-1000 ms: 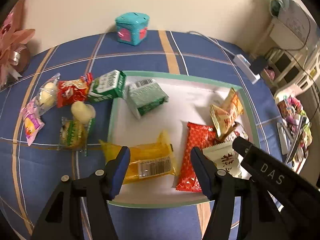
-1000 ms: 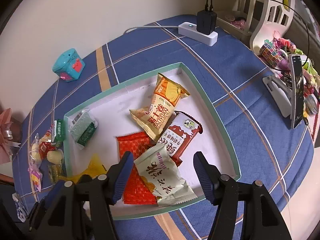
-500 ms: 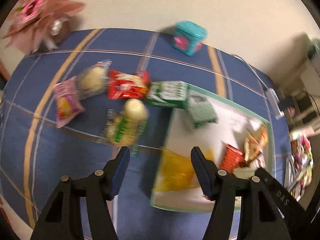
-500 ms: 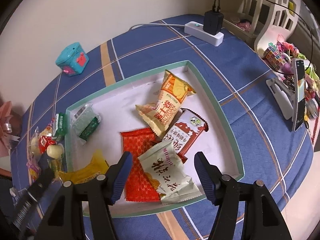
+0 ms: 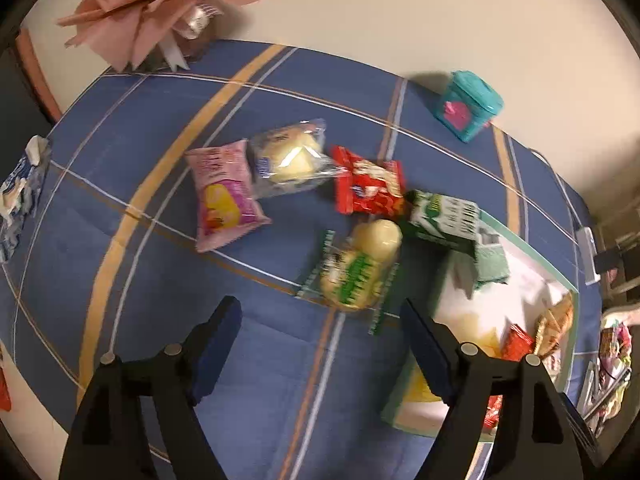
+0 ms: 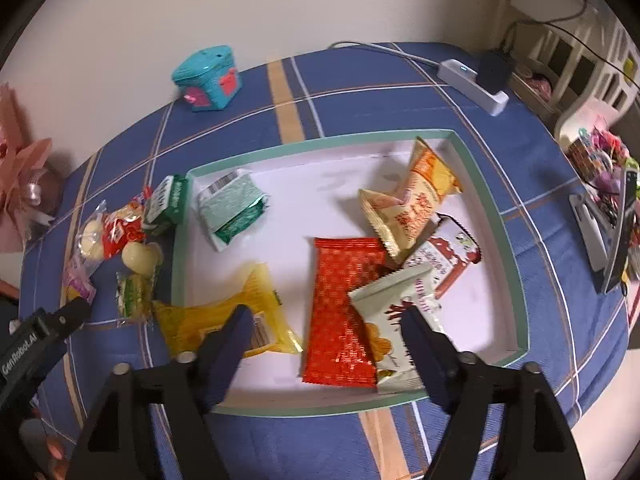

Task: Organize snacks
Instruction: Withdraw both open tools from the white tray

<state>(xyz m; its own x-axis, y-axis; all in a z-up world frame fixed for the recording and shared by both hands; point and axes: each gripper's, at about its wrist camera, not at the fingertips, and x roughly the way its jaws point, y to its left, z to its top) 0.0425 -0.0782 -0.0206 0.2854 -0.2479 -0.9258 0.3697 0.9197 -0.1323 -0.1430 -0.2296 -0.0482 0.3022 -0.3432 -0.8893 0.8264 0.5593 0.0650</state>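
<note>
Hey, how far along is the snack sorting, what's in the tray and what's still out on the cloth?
Done: six packets lie in the green-rimmed white tray, among them the red foil packet. In hand: nothing; the left gripper and right gripper are opening with nothing between their jaws. Left: the pink packet and its neighbours on the blue cloth.

glossy snack wrappers (image 6: 344, 308), woven tablecloth (image 6: 400, 92)
</note>
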